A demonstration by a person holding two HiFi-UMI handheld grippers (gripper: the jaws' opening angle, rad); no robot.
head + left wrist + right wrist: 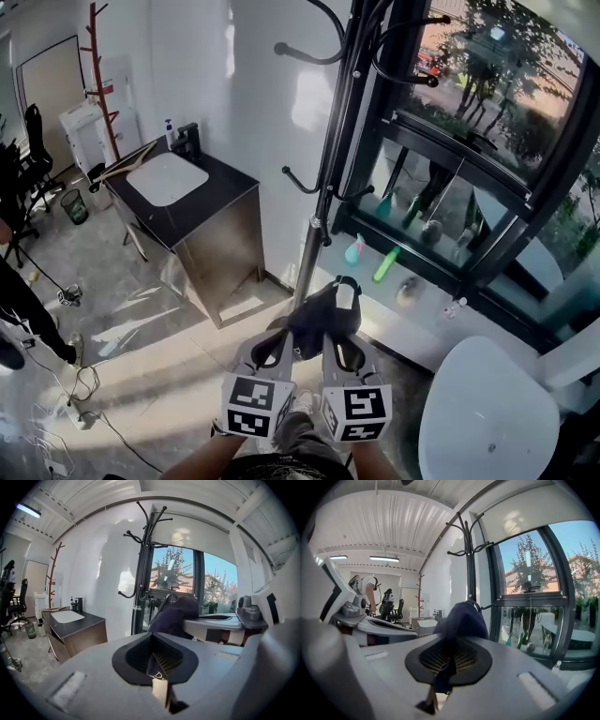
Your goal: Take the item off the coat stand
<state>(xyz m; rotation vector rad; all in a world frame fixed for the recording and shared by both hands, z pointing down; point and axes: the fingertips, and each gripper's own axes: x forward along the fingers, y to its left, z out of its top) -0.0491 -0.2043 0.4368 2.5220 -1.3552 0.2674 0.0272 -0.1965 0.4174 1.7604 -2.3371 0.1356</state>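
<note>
- White walls and a big window (487,84) back a black coat stand (323,187) on a pale floor.
- Left of the stand is a dark cabinet (202,234) with a white basin set in its top.
- Right of the stand and nearer the camera is a round white table (487,412).
- Behind the stand, bottles (385,264) sit along the window sill.
- A dark cap (323,314) (176,616) (461,620) is low in front of the stand's pole, below the hooks, held between both claws.
- Left claw (279,345) (158,667): the jaws are closed tight, pinching a fold of the cap's fabric between the pads.
- Right claw (343,349) (443,667): the jaws are likewise pressed together on the cap's dark edge, and the crown bulges just ahead of them.
- Whether the cap touches the pole cannot be told.
</note>
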